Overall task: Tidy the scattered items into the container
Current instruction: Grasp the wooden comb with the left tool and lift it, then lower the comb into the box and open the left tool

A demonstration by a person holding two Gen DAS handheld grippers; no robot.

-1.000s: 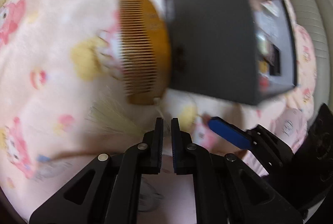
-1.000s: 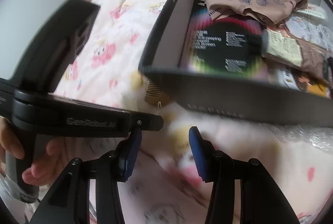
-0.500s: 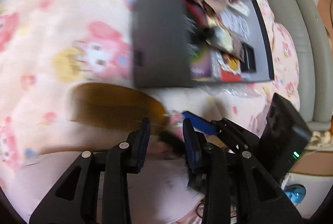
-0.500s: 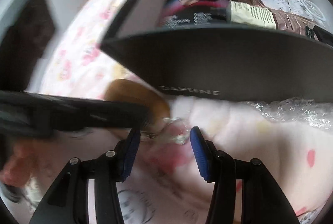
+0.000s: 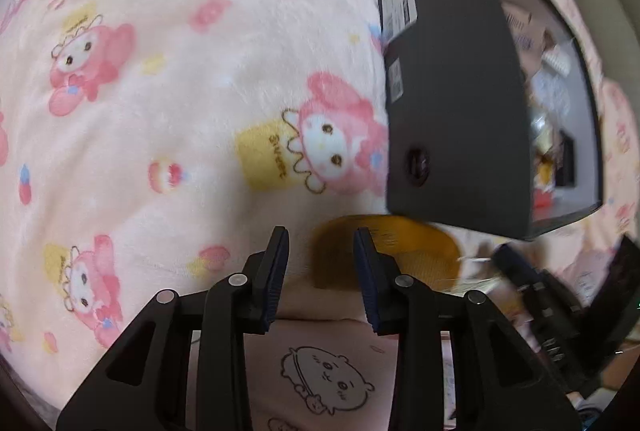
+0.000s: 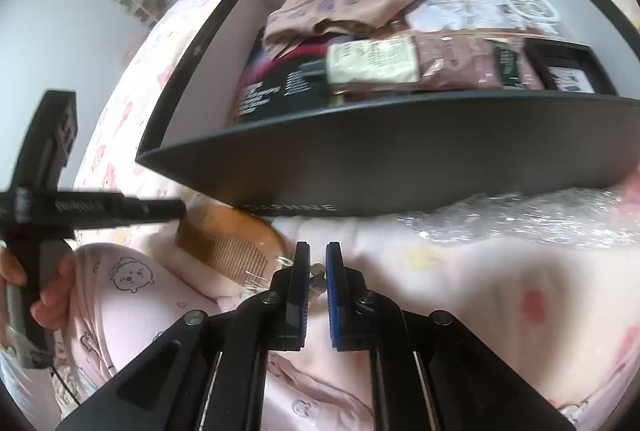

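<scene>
A wooden comb (image 6: 230,241) lies on the pink blanket just in front of the dark box (image 6: 400,167); it also shows in the left wrist view (image 5: 392,251). My right gripper (image 6: 317,271) is shut on the comb's small metal charm and cord at its right end. My left gripper (image 5: 322,259) is open, its fingers just short of the comb's left end, empty. The box (image 5: 452,91) holds cloth, packets and a booklet.
The pink cartoon-print blanket (image 5: 180,91) covers the bed. Crinkled clear bubble wrap (image 6: 520,219) lies along the box's front wall on the right. The person's pink pyjama leg (image 6: 132,295) is below the comb. A grey door and shelf stand far back.
My right gripper has closed from wide open onto the comb's charm. My left gripper has opened, letting go of the comb, and swung left of it.
</scene>
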